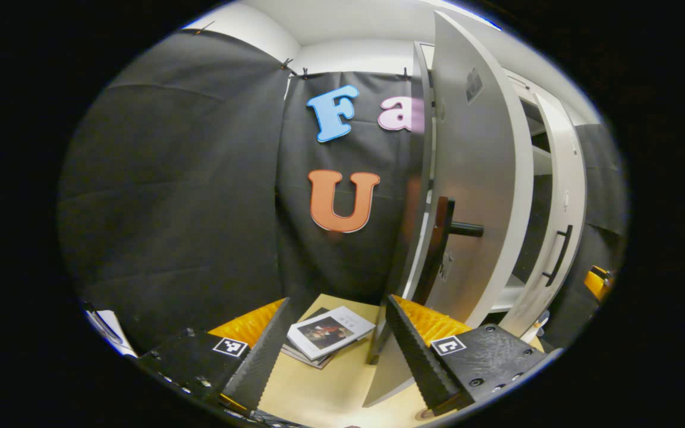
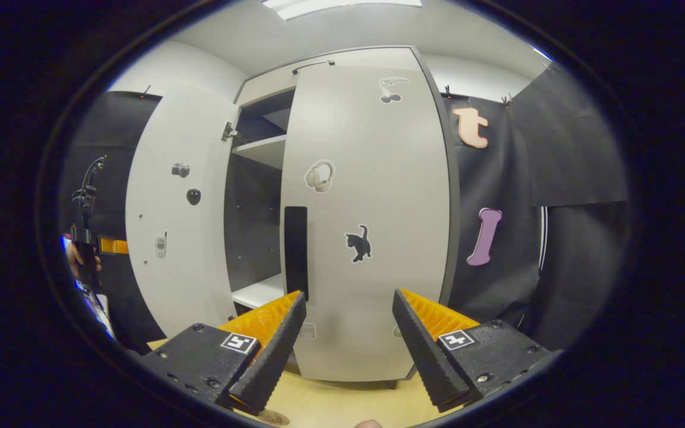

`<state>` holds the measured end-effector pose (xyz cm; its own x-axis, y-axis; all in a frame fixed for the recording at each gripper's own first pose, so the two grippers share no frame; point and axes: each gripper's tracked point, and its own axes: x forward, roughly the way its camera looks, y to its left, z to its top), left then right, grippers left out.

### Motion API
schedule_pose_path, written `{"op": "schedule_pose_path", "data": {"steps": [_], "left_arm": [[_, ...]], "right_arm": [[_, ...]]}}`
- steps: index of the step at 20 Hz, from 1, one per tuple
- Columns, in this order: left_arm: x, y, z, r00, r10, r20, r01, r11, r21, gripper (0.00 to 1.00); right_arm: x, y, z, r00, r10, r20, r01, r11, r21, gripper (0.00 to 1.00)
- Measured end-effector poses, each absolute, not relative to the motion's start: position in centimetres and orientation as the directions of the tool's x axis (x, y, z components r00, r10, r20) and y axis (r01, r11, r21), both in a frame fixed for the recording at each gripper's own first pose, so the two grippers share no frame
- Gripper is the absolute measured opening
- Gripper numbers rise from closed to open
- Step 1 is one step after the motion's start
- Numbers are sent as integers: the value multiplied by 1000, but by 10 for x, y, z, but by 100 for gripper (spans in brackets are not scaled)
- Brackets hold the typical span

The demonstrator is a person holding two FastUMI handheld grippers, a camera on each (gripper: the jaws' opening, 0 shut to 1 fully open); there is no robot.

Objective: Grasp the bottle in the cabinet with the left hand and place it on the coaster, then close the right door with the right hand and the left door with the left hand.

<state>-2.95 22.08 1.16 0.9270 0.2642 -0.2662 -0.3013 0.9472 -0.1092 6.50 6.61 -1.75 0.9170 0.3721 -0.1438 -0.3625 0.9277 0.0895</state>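
Observation:
In the left gripper view my left gripper is open with nothing between its fingers, just left of the cabinet's open left door. That door's dark handle is above and beyond one finger. The right door stands farther off. A small pale object, perhaps the bottle, shows at its foot. In the right gripper view my right gripper is open close in front of the right door, which looks nearly closed. The left door stands wide open. Bare shelves show in the gap.
A stack of books lies on the wooden table ahead of the left gripper. A hand holding the left gripper is at the far left of the right gripper view. Black cloth walls surround the cabinet.

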Motion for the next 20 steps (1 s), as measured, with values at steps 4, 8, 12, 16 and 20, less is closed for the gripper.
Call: {"op": "schedule_pose_path", "data": {"steps": [4, 8, 12, 16, 20], "left_arm": [[-30, 214, 8, 934, 233, -271, -279, 949, -146, 91], [-27, 202, 8, 939, 192, -286, -233, 965, -118, 89], [-24, 176, 9, 952, 120, -282, -161, 978, -130, 98], [-19, 151, 12, 969, 43, -243, -69, 993, -99, 95], [-11, 134, 12, 980, -8, -197, -3, 998, -56, 98]], "right_arm": [[67, 58, -28, 916, 366, -164, -346, 928, 139, 96], [66, 57, -39, 909, 371, -190, -343, 925, 164, 96], [62, 54, -41, 909, 370, -192, -345, 926, 151, 96], [60, 48, -41, 913, 361, -191, -338, 930, 144, 96], [58, 41, -44, 916, 350, -195, -327, 935, 137, 96]]}}
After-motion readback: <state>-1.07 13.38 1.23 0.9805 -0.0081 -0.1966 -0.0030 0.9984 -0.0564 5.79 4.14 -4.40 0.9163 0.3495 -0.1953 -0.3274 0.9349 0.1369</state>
